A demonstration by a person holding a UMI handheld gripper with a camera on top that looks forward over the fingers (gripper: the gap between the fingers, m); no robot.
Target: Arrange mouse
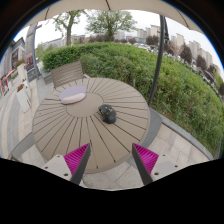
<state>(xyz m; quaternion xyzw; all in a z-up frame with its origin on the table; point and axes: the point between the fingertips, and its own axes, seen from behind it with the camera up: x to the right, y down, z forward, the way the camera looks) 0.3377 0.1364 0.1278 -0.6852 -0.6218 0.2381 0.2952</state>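
Note:
A dark grey mouse (108, 113) lies near the middle of a round slatted wooden table (70, 130), a little to the right. A pale flat mouse pad (73, 96) lies on the far left part of the table, apart from the mouse. My gripper (111, 160) is well back from the table's near edge, above the paving. Its two fingers with magenta pads (77, 157) stand wide apart and hold nothing. The mouse is far beyond the fingers.
A wooden chair (67, 72) stands behind the table. A dark pole (158, 60) rises at the right next to a green hedge (175, 85). More seating (20, 95) stands at the left. Pale paving (105, 178) lies under the gripper.

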